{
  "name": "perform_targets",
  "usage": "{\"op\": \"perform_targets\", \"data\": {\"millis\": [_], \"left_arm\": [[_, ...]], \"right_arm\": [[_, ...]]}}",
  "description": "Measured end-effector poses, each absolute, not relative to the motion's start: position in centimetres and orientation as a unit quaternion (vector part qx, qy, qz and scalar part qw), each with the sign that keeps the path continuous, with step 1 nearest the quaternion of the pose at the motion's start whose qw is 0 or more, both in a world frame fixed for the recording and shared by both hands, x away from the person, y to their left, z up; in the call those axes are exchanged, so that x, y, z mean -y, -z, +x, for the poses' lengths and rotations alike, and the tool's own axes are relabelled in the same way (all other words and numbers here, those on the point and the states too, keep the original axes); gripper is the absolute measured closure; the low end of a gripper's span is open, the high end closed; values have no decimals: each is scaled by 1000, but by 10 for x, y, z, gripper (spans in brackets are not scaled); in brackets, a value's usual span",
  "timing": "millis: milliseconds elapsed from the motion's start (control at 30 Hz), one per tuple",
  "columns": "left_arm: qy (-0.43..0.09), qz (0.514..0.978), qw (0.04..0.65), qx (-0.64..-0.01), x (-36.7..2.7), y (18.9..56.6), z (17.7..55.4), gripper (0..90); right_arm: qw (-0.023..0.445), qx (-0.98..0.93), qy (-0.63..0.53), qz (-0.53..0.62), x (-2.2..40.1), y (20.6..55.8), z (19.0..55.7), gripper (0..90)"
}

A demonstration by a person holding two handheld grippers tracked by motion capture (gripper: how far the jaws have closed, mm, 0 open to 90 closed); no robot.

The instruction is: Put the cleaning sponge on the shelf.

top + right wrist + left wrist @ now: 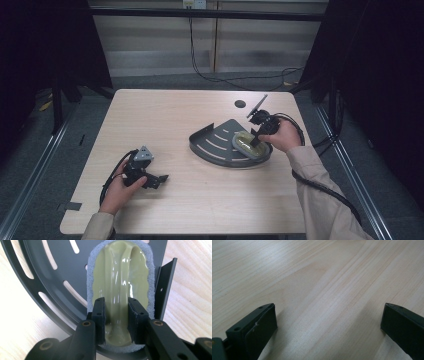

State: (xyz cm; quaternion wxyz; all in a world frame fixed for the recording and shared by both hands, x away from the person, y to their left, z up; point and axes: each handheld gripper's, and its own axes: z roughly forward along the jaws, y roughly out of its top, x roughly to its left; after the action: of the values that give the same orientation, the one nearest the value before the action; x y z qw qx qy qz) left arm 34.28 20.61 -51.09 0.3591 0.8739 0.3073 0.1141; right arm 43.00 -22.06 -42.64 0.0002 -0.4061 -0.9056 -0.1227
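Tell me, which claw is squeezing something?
The right claw, at the dark slotted metal tray. Its jaws pinch the raised handle of the olive-green scrubber with a grey fuzzy edge. The left claw is wide open over the bare wooden table.

Right gripper [116, 322] on scrubber
Jaws clamp the olive handle of a grey-edged scrubber [117, 277] lying in a dark slotted tray [50, 285].
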Motion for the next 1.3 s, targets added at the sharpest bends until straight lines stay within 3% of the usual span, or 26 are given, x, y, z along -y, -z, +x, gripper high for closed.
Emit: {"op": "perform_targets", "data": {"millis": [733, 1300], "left_arm": [[-114, 874, 359, -307, -206, 511, 343, 0], [-114, 874, 359, -307, -206, 511, 343, 0]], "right_arm": [[-1, 891, 129, -435, 227, 431, 427, 690], [-15, 891, 134, -433, 226, 421, 427, 451]]}}
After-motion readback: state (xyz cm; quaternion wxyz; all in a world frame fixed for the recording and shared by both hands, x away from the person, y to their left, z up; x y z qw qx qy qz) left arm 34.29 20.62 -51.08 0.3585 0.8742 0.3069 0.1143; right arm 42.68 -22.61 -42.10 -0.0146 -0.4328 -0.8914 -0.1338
